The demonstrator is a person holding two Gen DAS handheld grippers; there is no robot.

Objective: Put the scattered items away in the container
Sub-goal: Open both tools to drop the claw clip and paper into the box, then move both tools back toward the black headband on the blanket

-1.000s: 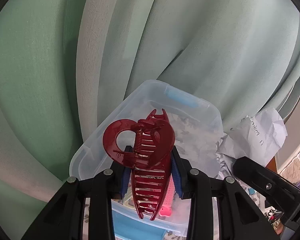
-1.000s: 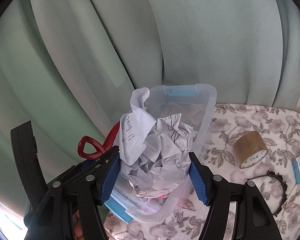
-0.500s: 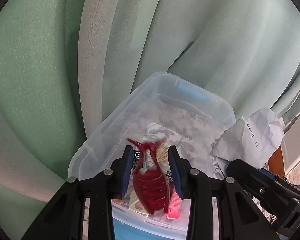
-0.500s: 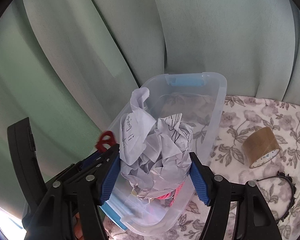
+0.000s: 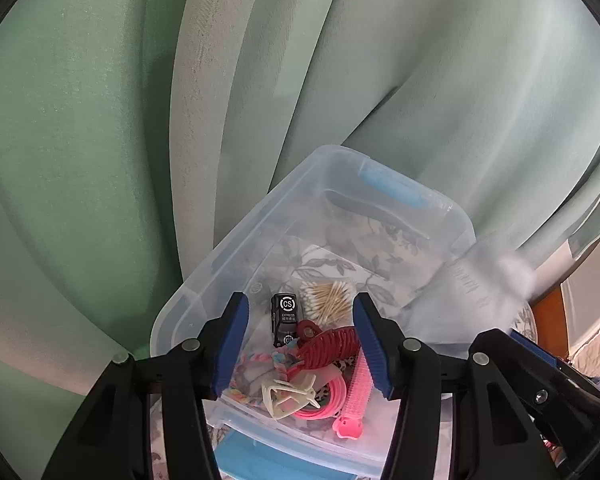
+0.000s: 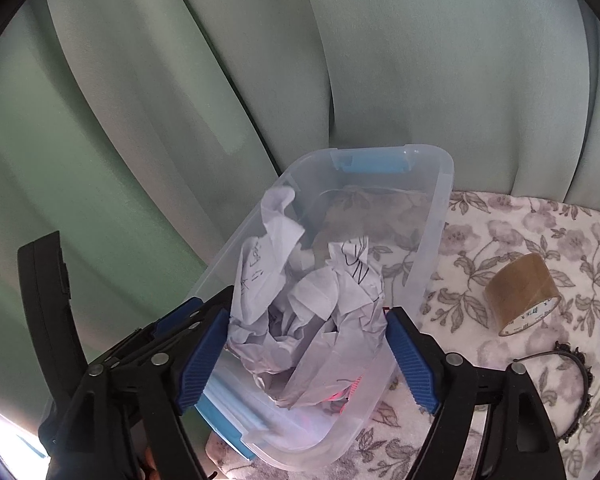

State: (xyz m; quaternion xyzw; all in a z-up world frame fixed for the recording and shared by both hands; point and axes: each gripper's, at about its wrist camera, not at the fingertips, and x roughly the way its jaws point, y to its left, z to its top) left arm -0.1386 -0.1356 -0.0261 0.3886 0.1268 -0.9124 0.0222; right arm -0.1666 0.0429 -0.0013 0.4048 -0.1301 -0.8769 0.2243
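The left gripper (image 5: 300, 344) has just been opening and holds nothing; the red hair claw (image 5: 328, 346) lies below it in the clear container (image 5: 236, 248), among cotton swabs (image 5: 328, 298) and a pink comb (image 5: 356, 392). The right gripper (image 6: 308, 356) has just been opening too, its pads apart from the crumpled paper (image 6: 312, 304) between them, inside the container's rim. A tape roll (image 6: 522, 294) sits on the floral cloth (image 6: 500, 216).

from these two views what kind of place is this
Probably a home room, perhaps a bedroom: pale green pleated curtains hang behind a grey floral fleece cover, where a clear plastic storage bin holds hair clips and cotton swabs.
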